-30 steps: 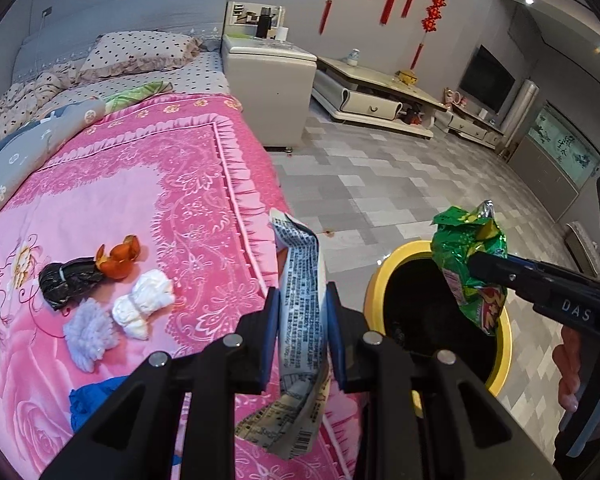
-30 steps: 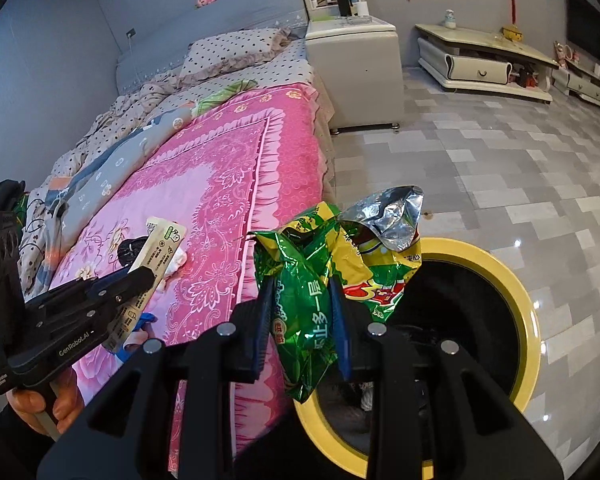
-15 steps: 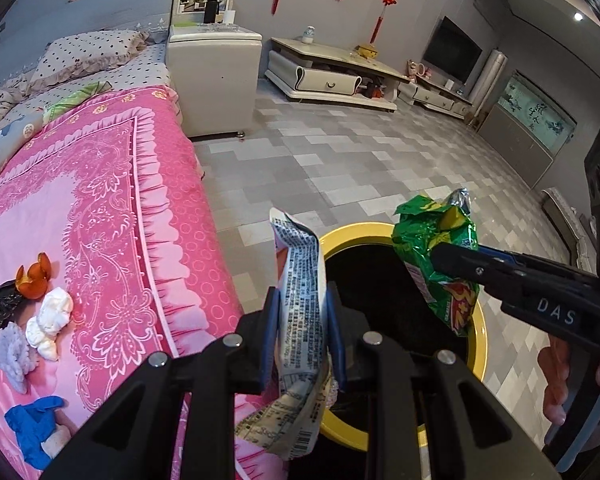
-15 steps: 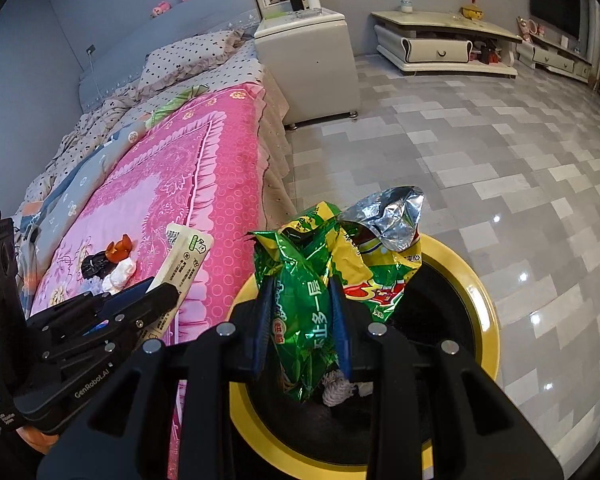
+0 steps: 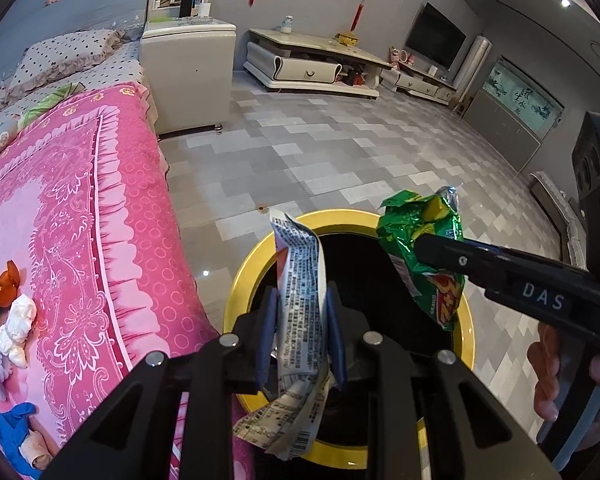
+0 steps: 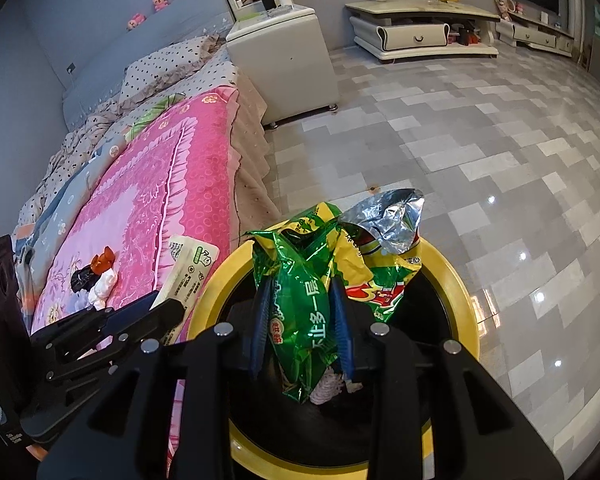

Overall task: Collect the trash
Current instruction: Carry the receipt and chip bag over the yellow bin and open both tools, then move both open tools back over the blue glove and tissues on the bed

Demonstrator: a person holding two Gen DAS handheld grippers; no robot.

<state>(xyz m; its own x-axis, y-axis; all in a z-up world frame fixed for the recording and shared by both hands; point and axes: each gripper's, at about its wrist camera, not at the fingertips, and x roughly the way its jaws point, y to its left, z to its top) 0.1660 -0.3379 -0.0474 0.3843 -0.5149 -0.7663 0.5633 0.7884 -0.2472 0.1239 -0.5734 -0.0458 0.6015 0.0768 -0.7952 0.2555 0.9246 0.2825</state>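
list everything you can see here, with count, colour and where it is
bin: one, yellow rim, black inside, on the floor beside the bed
snack bag: one, green and yellow, over the bin
white wrapper: one, printed, over the bin's rim
bedspread: one, pink, on the bed
small scraps: several, white, black, orange, blue, on the bedspread
nightstand: one, cream, by the bed
tv stand: one, cream, far wall
left hand-held gripper: black, shut on white wrapper
right hand-held gripper: black, jaws just easing open, pads touching the snack bag
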